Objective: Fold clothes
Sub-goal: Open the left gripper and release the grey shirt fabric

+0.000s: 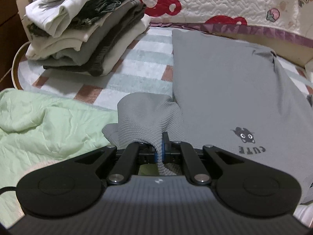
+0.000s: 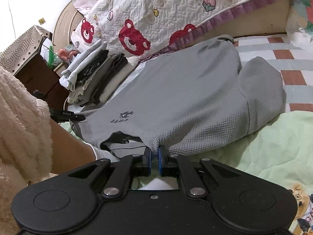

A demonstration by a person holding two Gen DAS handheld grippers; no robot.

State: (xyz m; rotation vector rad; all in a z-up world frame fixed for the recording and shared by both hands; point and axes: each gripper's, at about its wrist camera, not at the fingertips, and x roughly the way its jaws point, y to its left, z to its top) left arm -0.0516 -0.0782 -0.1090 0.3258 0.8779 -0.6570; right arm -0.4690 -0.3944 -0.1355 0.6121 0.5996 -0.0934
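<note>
A grey waffle-knit T-shirt (image 1: 225,82) with a small cat print and the word CUTE lies spread on the bed; it also shows in the right wrist view (image 2: 185,90). My left gripper (image 1: 160,146) is shut on a bunched sleeve and shoulder edge of the shirt, lifting a fold of it. My right gripper (image 2: 155,154) is shut on the shirt's near edge beside the neck opening (image 2: 121,139). The left gripper also shows small at the shirt's left side in the right wrist view (image 2: 66,115).
A stack of folded clothes (image 1: 86,31) stands at the back left on the checked sheet (image 1: 137,74). A light green blanket (image 1: 45,121) lies near me. A quilt with red bears (image 1: 225,0) runs along the back. A wooden nightstand (image 2: 37,72) stands beyond the stack.
</note>
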